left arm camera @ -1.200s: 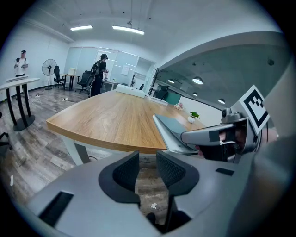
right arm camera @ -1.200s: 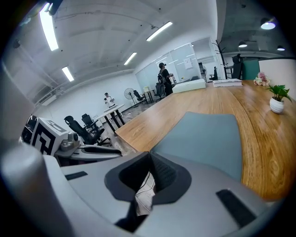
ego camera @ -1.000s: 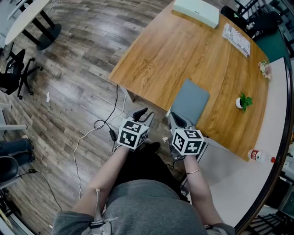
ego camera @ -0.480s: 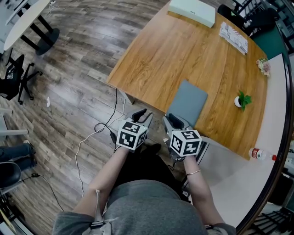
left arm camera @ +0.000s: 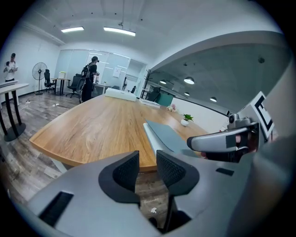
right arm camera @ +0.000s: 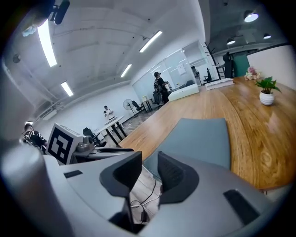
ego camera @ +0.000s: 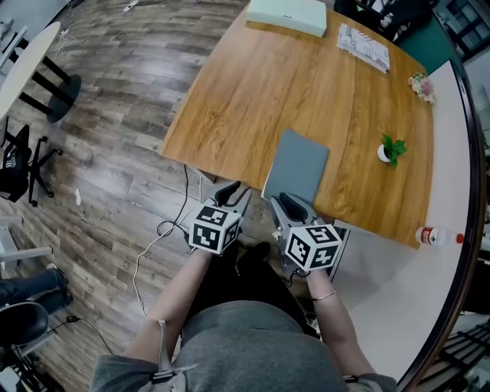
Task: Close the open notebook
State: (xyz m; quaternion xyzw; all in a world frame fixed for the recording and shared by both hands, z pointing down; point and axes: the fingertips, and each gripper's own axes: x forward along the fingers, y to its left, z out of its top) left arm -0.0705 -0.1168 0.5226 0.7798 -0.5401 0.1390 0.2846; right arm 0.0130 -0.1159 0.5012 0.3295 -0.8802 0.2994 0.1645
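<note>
1. The gray notebook (ego camera: 297, 167) lay closed and flat on the wooden tabletop (ego camera: 253, 92), cover up, with its near end at the edge closest to the person.
2. The left gripper (ego camera: 232, 191) was held off the tabletop's near edge, over the floor (ego camera: 115, 153) and to the left of the notebook. Its fingers (left arm camera: 127, 169) were spread with nothing between them – only floorboards showed through the gap.
3. The right gripper (ego camera: 282, 203) was held just short of the notebook's near end, not touching it. Its fingers (right arm camera: 171, 171) also stood apart and empty, and a cable (right arm camera: 148, 187) on the floor showed between them.
4. The two grippers sat side by side, close together, both angled downward and pointing towards the tabletop.
5. A small potted plant (ego camera: 390, 148) stood on the tabletop to the right of the notebook, well apart from it.
6. At the far end lay a flat white box (ego camera: 287, 14) and, beside it, a printed sheet (ego camera: 364, 46).
7. A plastic bottle (ego camera: 436, 237) lay on the pale surface – off to the right of the wood.
</note>
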